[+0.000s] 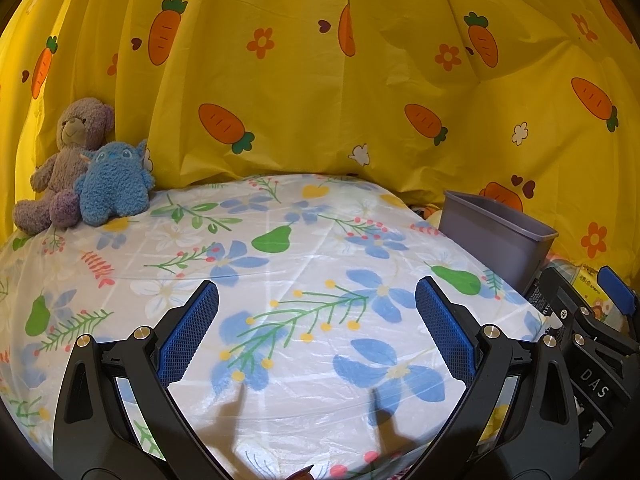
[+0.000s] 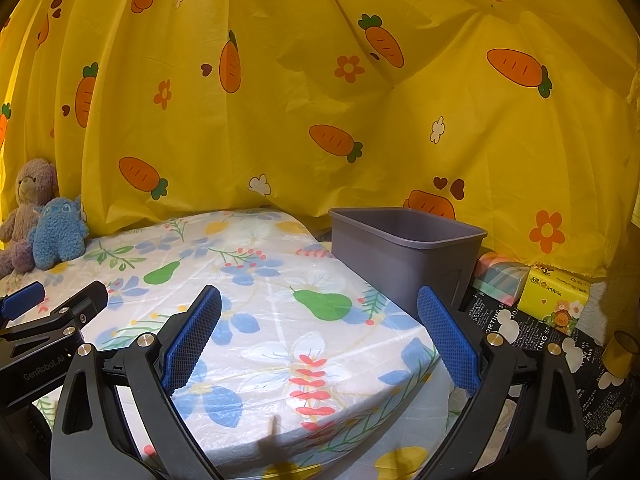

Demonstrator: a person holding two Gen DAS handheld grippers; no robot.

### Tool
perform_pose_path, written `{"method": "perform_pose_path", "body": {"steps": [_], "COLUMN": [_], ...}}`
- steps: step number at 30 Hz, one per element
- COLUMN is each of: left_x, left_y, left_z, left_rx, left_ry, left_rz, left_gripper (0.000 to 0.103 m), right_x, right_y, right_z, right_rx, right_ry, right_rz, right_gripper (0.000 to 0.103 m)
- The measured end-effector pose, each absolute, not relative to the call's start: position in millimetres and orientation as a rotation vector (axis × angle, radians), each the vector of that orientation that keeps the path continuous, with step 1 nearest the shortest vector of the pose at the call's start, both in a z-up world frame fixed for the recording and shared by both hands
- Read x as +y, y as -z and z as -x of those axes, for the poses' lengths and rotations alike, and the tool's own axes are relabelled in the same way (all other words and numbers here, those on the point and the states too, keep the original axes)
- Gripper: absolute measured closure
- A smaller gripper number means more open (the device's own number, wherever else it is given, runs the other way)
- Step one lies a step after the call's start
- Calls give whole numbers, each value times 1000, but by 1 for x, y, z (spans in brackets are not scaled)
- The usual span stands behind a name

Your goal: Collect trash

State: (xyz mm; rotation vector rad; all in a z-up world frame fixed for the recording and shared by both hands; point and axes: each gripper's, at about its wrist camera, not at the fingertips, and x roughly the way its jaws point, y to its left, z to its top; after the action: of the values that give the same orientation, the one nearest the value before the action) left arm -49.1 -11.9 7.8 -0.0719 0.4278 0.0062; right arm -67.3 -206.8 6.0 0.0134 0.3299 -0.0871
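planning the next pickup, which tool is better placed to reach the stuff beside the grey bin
Right. The right tool faces the grey bin and yellow tissue pack beside it; the left tool points at bare tablecloth.

Grey rectangular plastic bin (image 2: 404,258), open-topped, stands upright at the right edge of the floral-covered table (image 2: 280,344), before the yellow carrot-print curtain (image 2: 320,100). Interior not visible from either wrist view. In the left view the bin (image 1: 494,236) appears at far right.
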Motion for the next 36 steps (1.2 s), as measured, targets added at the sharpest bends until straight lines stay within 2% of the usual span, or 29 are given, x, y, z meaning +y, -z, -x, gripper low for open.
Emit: {"method": "perform_pose_path", "body": {"steps": [13, 20, 21, 28, 36], "left_x": [-9, -13, -14, -16, -12], "left_y": [-12, -7, -7, -8, -9], "left_z": [49, 46, 45, 41, 37], "left_rx": [402, 416, 415, 413, 407], "left_ry": [11, 26, 26, 22, -3], "left_rz": [58, 26, 24, 17, 23], "left_gripper": [6, 29, 29, 28, 15], "right_x": [-204, -205, -207, -207, -209], "right_y": [-7, -6, -6, -6, -4], "right_z": [67, 66, 66, 63, 58], "right_rx": [331, 331, 330, 331, 341], "right_ry": [92, 90, 89, 94, 97], "right_rz": [-15, -18, -16, -17, -27], "right_gripper": [8, 8, 8, 8, 8]}}
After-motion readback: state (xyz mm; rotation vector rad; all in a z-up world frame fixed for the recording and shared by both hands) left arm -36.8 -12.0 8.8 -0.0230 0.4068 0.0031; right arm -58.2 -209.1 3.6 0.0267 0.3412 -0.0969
